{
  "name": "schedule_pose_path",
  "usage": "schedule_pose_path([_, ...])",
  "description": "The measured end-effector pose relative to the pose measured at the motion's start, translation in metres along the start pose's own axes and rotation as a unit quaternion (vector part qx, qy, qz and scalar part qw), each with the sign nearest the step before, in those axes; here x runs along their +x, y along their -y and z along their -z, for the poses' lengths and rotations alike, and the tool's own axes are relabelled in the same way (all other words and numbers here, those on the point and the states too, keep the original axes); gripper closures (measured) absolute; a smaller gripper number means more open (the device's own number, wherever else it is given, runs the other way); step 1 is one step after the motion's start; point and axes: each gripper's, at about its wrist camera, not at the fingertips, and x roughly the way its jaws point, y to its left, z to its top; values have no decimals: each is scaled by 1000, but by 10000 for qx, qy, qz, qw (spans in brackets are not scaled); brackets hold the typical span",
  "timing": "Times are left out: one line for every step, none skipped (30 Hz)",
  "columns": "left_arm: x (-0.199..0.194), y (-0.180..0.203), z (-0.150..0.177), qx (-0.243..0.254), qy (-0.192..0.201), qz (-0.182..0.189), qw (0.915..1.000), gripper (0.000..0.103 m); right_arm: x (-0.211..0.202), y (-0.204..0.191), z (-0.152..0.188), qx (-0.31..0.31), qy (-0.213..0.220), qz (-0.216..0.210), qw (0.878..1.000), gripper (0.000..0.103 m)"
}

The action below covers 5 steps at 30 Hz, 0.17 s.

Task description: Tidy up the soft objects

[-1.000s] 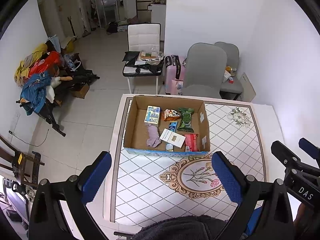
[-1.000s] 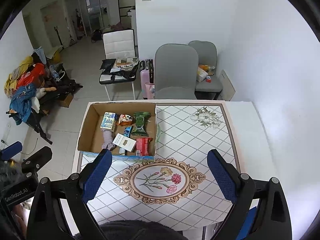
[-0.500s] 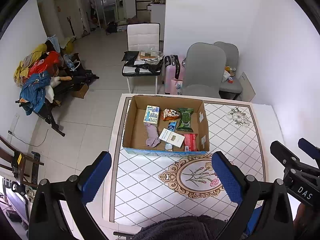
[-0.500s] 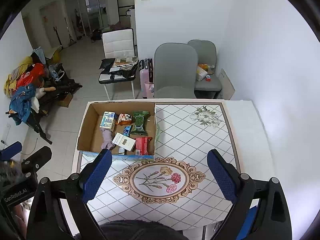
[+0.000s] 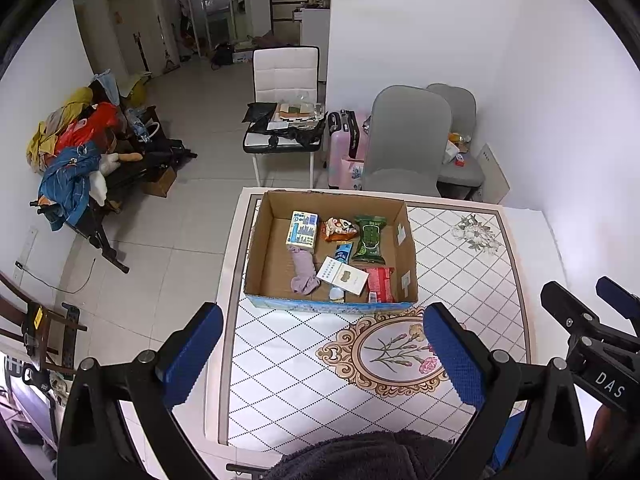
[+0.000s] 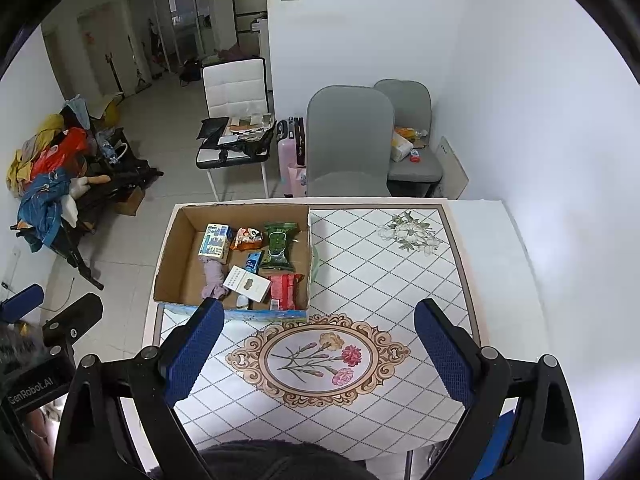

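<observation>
An open cardboard box (image 5: 406, 240) (image 6: 170, 248) stands on the table at its far left. In it lie a mauve sock (image 5: 303, 272) (image 6: 213, 278), a blue-white tissue pack (image 5: 303, 230) (image 6: 214, 242), an orange snack bag (image 5: 339, 229), a green wipes pack (image 5: 370, 238) (image 6: 279, 245), a white card box (image 5: 343, 275) and a red pack (image 5: 380, 284) (image 6: 285, 290). My left gripper (image 5: 322, 344) is open and empty, high above the table's near side. My right gripper (image 6: 318, 340) is open and empty, also high above the table.
The table (image 6: 400, 264) has a diamond-pattern cloth with a flower medallion (image 6: 318, 358). Grey chairs (image 6: 348, 140) stand behind it by the wall. A white chair (image 5: 286, 120) with clutter and a pile of clothes (image 5: 72, 160) are on the floor to the left.
Both grippers have barely shifted; the view has drifted very slightly. Nothing was picked up or released.
</observation>
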Motion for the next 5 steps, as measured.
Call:
schedule_pose_path([0, 0, 0, 2, -2, 0, 10000, 0, 0, -1, 0, 7, -3, -3, 10000, 5])
schedule_pose_path([0, 0, 0, 2, -1, 0, 10000, 0, 0, -1, 1, 16, -9, -9, 10000, 5])
schedule_pose_path([0, 0, 0, 4, -10, 5, 10000, 0, -1, -1, 1, 6, -3, 2, 10000, 5])
schedule_pose_path([0, 0, 0, 0, -11, 11, 10000, 0, -1, -1, 1, 7, -3, 10, 10000, 5])
schedule_pose_path([0, 0, 0, -4, -15, 16, 10000, 0, -1, -2, 1, 19, -8, -2, 10000, 5])
